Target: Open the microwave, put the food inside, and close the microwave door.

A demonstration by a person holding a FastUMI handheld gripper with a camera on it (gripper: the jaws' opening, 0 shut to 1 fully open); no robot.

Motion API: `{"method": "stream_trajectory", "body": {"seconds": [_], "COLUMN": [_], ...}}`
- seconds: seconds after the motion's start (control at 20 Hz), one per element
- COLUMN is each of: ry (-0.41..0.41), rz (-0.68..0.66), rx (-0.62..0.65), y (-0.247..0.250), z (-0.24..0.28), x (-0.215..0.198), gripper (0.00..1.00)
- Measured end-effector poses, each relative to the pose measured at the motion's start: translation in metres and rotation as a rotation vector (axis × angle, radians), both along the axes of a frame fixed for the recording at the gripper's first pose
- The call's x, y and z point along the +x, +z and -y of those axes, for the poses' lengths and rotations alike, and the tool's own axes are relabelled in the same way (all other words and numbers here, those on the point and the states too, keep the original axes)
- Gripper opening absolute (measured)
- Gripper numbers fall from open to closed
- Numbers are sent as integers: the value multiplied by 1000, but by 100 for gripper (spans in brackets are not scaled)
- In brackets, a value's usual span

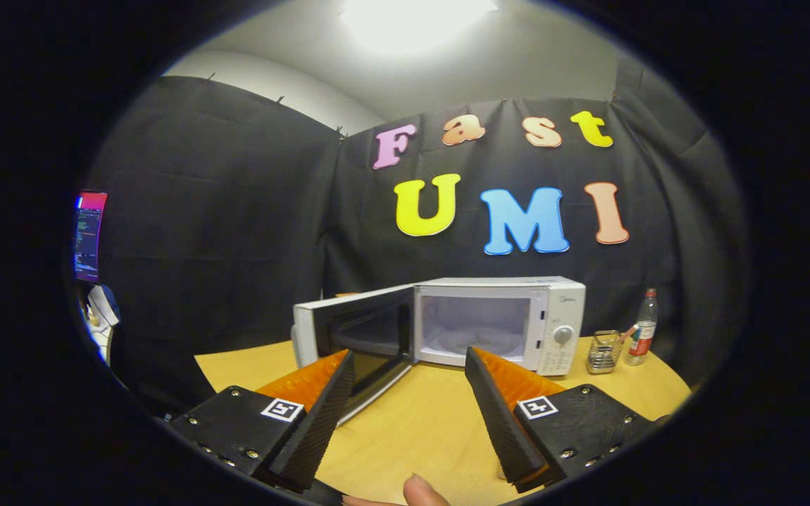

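Note:
A white microwave (496, 320) stands on the wooden table (419, 422), beyond my fingers. Its door (356, 330) hangs wide open to the left, and the lit cavity (475, 327) shows a glass turntable with nothing clearly on it. My gripper (410, 358) is open, its two fingers spread wide with nothing between them. The left fingertip (344, 365) lies in front of the open door, the right fingertip (475, 358) in front of the cavity's lower edge. I cannot make out any food.
Right of the microwave stand a small glass container (603, 351) and a clear bottle with a red label (643, 327). A fingertip of a person's hand (422, 490) shows low between my fingers. A lit screen (88, 235) hangs off to the far left.

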State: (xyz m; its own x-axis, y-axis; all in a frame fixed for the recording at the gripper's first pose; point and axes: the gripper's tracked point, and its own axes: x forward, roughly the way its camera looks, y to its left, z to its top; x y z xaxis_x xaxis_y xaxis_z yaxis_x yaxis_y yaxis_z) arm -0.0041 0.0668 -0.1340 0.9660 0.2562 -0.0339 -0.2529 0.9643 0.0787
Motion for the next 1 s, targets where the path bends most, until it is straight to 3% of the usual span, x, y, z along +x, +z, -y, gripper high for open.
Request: {"method": "stream_trajectory", "body": {"seconds": [0.2, 0.6, 1.0], "ry": [-97, -151, -109], "rz": [-97, -211, -395], "rx": [-48, 24, 329], "y": [-51, -104, -152], "z": [78, 148, 157], "x": [16, 44, 84], "gripper": [95, 95, 97]}}
